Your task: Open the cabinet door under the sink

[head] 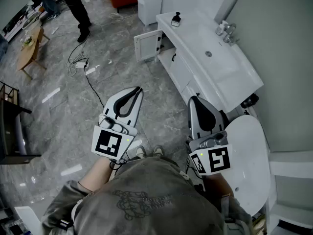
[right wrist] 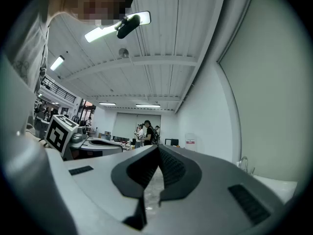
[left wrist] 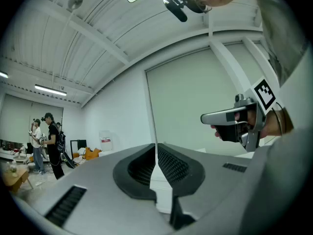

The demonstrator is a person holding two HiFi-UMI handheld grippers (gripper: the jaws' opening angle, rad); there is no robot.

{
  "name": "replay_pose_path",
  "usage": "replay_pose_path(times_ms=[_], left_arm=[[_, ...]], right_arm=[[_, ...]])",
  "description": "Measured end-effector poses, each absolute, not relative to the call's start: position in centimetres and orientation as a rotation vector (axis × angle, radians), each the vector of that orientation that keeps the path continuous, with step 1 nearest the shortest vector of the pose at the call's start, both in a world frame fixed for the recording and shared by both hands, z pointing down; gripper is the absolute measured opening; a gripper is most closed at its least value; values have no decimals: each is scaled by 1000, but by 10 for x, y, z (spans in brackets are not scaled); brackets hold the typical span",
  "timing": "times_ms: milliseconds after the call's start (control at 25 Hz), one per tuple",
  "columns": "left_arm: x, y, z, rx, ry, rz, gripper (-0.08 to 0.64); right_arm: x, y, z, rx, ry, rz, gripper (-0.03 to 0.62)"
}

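Note:
The white sink cabinet (head: 182, 70) runs along the right wall, with a basin (head: 209, 54) and a faucet (head: 228, 32) on top. At its far end one cabinet door (head: 146, 44) stands swung open toward the floor space; the nearer door fronts look shut. My left gripper (head: 139, 90) hovers over the grey floor, well short of the cabinet, jaws shut and empty. My right gripper (head: 193, 100) hangs close to the cabinet's near end, also shut and empty. Both gripper views point upward at walls and ceiling; the left gripper (left wrist: 156, 153) and right gripper (right wrist: 158, 153) show closed pads.
A white toilet lid (head: 249, 151) lies just right of my right hand. A small black item (head: 176, 19) sits on the counter's far end. Cables (head: 80, 65) trail across the floor, near a wooden table (head: 30, 48) and a standing person (head: 78, 6). A dark rack (head: 12, 126) stands at left.

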State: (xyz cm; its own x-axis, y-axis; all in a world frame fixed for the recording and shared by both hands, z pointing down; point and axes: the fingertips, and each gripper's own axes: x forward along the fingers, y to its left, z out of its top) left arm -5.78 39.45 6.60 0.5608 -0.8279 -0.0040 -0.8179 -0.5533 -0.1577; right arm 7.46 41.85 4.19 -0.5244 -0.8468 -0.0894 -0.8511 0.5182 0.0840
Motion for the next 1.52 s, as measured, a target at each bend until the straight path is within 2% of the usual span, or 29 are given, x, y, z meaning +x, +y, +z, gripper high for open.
replay_pose_path(times_ms=[880,1520], left_arm=[[-5,369,84,-2638,1429,-159,28],[-4,323,106,-2626,1475,-161,29]], right_arm=[[124,382,60,-1472,2714,162,29],[126,332,94,-1454,2763,121,29]])
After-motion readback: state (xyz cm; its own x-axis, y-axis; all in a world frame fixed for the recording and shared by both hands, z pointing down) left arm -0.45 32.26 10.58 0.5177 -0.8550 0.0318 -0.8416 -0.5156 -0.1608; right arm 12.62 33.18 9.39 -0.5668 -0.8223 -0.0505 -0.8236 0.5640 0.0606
